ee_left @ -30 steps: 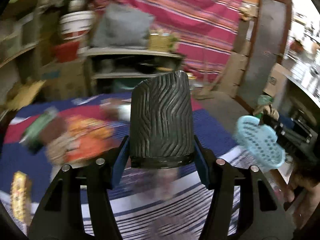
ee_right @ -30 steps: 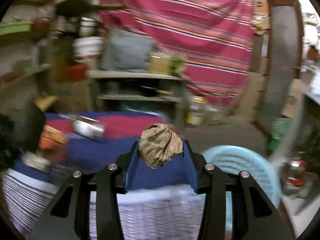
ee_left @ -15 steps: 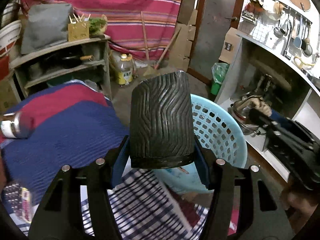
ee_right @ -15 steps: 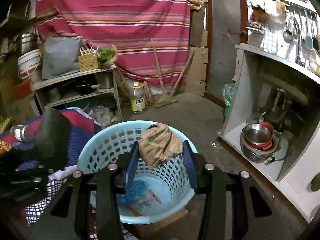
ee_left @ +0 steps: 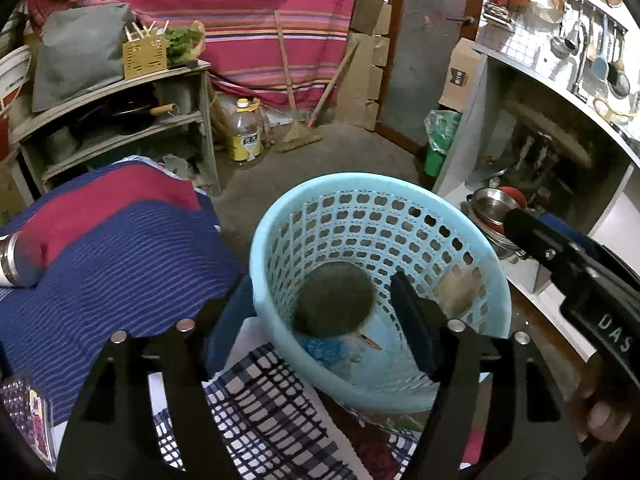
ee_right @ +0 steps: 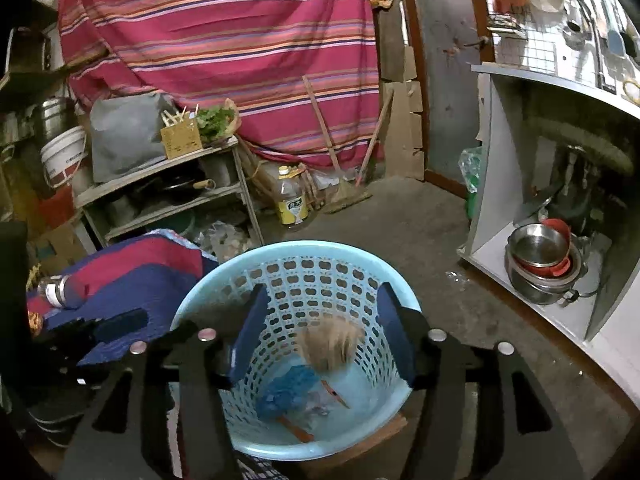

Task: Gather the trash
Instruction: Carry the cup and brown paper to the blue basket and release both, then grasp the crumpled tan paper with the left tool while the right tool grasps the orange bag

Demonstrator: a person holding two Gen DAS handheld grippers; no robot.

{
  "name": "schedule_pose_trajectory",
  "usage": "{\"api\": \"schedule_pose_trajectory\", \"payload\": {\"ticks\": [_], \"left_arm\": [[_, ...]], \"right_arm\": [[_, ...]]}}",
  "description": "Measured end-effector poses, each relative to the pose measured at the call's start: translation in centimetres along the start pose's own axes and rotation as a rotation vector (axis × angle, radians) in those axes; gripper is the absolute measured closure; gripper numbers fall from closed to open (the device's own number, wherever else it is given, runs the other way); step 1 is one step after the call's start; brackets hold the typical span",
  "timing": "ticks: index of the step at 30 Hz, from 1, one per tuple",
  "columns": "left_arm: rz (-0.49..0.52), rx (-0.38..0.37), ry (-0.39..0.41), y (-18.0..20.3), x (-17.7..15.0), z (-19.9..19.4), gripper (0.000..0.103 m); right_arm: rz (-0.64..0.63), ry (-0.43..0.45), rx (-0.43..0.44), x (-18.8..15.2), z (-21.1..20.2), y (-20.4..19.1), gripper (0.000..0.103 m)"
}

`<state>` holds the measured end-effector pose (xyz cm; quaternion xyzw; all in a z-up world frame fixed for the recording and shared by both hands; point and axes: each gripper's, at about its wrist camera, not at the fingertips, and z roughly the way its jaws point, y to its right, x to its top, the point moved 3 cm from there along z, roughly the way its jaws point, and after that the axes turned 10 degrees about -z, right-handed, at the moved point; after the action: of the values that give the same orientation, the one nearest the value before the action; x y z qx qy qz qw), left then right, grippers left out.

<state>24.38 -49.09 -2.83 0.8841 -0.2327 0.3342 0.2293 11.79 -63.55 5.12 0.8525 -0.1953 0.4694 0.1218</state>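
Note:
A light blue perforated basket [ee_left: 360, 196] stands on the floor by the table; it also shows in the right wrist view [ee_right: 304, 256]. My left gripper [ee_left: 320, 320] is open over its rim, and the dark ribbed cup [ee_left: 334, 300] is blurred, falling inside the basket. My right gripper [ee_right: 324, 328] is open above the basket, and the crumpled brown paper [ee_right: 330, 342] is blurred, falling between its fingers. Blue wrapper scraps [ee_right: 286, 394] lie on the basket's bottom.
A blue and red striped cloth [ee_left: 120, 240] covers the table at left, with a metal can [ee_left: 16, 256] on it. A shelf unit [ee_left: 120, 120], an oil bottle [ee_left: 246, 136] and brooms stand behind. A grey cabinet with steel bowls [ee_right: 540, 256] is at right.
Both grippers opened over the basket. The ribbed cup left my left gripper and the brown paper left my right gripper; both are dropping into the basket.

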Motion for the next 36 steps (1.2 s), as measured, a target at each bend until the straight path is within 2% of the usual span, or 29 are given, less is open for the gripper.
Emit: {"api": "schedule_pose_trajectory", "payload": {"ticks": [13,19,22,25,26,28,30,33,34,36], "left_arm": [[-0.041,0.044,0.064,-3.8,1.1,-4.5,0.031],[-0.084,0.106,0.117,-9.0,1.6,-10.8,0.031],[-0.112,0.172,0.169,-13.2,1.3,-15.7,0.031],[-0.154,0.246,0.209,-18.2,0.1,-20.5,0.031],[-0.168,0.274,0.219,-19.9,-0.5,-22.0,0.031],[-0.203,0.342,0.248,-23.9,-2.1,-25.1,0.031],[-0.244,0.406,0.265,-27.9,-3.9,-27.7,0.029],[-0.305,0.495,0.295,-33.4,-6.8,-29.5,0.025],[-0.328,0.501,0.298,-35.0,-7.5,-29.7,0.025],[-0.379,0.484,0.254,-37.6,-8.7,-29.7,0.026]], "right_arm": [[-0.072,0.047,0.007,1.7,-1.8,-3.0,0.046],[-0.152,0.066,0.045,2.7,-3.1,-7.7,0.044],[-0.245,0.097,0.105,3.6,-4.7,-13.4,0.038],[-0.278,0.149,0.176,4.0,-6.6,-18.8,0.037],[-0.276,0.159,0.249,3.9,-7.2,-21.6,0.037],[-0.300,0.167,0.343,3.5,-8.4,-26.5,0.037],[-0.359,0.166,0.392,2.6,-9.3,-30.8,0.037],[-0.381,0.159,0.474,0.9,-10.5,-36.4,0.036],[-0.379,0.151,0.501,0.4,-10.6,-37.8,0.035],[-0.416,0.121,0.555,-1.0,-10.4,-41.5,0.035]]}}
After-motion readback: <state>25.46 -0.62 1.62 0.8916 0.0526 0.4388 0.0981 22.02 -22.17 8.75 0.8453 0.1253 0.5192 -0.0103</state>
